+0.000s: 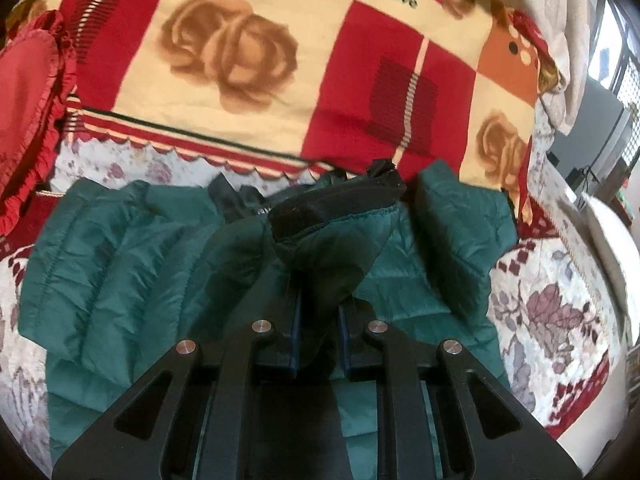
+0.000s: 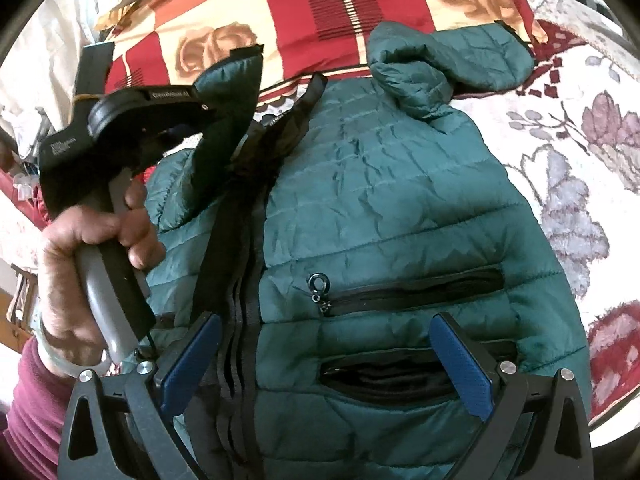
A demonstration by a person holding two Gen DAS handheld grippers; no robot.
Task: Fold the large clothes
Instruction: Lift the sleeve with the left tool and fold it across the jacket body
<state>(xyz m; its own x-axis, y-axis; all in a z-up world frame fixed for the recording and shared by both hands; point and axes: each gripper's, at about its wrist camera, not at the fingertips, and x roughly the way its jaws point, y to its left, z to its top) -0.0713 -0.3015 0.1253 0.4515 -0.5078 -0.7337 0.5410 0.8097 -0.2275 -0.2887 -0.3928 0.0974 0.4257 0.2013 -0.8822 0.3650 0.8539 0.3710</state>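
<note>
A dark green quilted jacket [image 2: 380, 200] lies front up on the bed, with its black zip running down the middle and two zipped pockets. My left gripper [image 1: 320, 312] is shut on one green sleeve [image 1: 332, 240], whose black cuff [image 1: 332, 208] sticks out beyond the pads. In the right wrist view the left gripper [image 2: 208, 108] holds this sleeve [image 2: 228, 92] raised over the jacket's left half, and a hand [image 2: 92, 240] grips its handle. My right gripper [image 2: 326, 320] hangs open above the lower pocket [image 2: 384, 376], holding nothing. The other sleeve [image 2: 440, 60] lies bent at the top right.
A red, orange and cream quilt with roses [image 1: 240, 48] covers the bed behind the jacket. A floral bedsheet [image 2: 580, 160] lies under it and to the right. A red frilled cushion [image 1: 28, 100] sits at the left. Furniture and a window [image 1: 612, 80] are at the far right.
</note>
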